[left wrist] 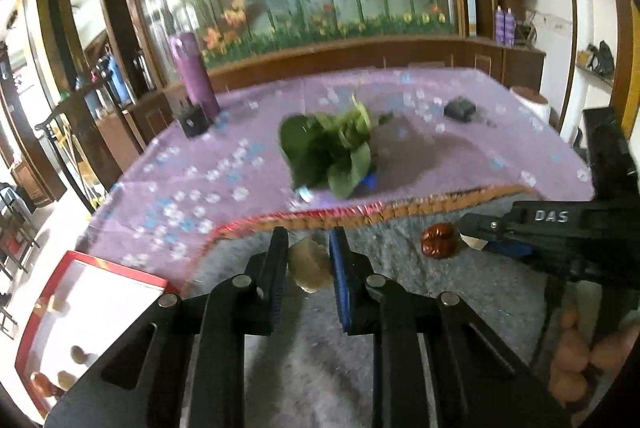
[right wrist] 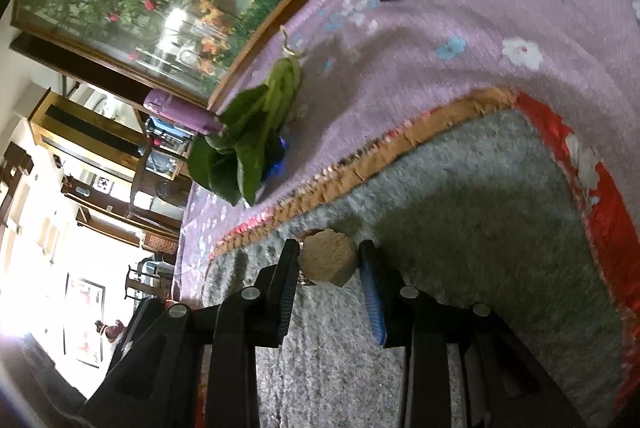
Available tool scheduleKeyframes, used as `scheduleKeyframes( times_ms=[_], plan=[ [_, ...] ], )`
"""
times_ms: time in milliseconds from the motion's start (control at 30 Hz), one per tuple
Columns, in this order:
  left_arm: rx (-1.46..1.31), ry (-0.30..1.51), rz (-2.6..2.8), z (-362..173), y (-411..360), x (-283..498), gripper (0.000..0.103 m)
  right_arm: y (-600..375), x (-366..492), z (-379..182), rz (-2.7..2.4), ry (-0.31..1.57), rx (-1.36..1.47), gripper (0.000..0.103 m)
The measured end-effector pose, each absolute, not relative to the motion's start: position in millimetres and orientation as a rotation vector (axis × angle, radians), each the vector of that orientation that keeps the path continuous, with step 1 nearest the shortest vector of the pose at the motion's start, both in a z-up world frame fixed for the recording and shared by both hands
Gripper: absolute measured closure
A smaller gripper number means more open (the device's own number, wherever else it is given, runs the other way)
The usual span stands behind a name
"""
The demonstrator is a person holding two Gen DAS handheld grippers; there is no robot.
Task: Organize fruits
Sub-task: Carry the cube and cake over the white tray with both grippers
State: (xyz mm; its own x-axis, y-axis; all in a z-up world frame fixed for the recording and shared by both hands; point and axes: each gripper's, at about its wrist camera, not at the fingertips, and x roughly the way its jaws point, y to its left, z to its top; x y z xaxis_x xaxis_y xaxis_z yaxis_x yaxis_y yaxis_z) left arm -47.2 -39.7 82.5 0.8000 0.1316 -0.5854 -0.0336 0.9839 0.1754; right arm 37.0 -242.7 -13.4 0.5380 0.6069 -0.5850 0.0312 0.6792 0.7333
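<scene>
My left gripper (left wrist: 309, 235) is shut on a pale beige lumpy fruit (left wrist: 310, 266), held above the grey mat (left wrist: 400, 280). My right gripper (right wrist: 329, 248) is shut on a round tan rough-skinned fruit (right wrist: 328, 260) just over the same mat (right wrist: 460, 228). In the left wrist view the right gripper (left wrist: 476, 228) reaches in from the right, its tip beside a wrinkled dark red fruit (left wrist: 438, 240) lying on the mat. A red-rimmed white tray (left wrist: 108, 288) at the lower left holds several brown fruits (left wrist: 78, 354).
Leafy greens (left wrist: 328, 152) lie on the purple flowered cloth (left wrist: 460, 156) beyond the mat. A purple bottle (left wrist: 194, 76) and a small black box (left wrist: 194, 122) stand at the back left, a dark object (left wrist: 460, 108) at the back right. Orange-brown fruits (left wrist: 572, 360) pile up at the lower right.
</scene>
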Motion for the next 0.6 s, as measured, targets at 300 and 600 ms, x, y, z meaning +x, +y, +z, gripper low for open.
scheduleKeyframes(
  times_ms=[300, 600],
  plan=[
    [0.114, 0.516, 0.147, 122.5, 11.0, -109.1, 0.084, -197.5, 9.8, 33.6, 0.56, 0.732, 0.547, 0.071],
    [0.042, 0.449, 0.238, 140.6, 81.6, -159.7, 0.084, -140.7, -39.0, 55.0, 0.654, 0.692, 0.442, 0.072]
  ],
)
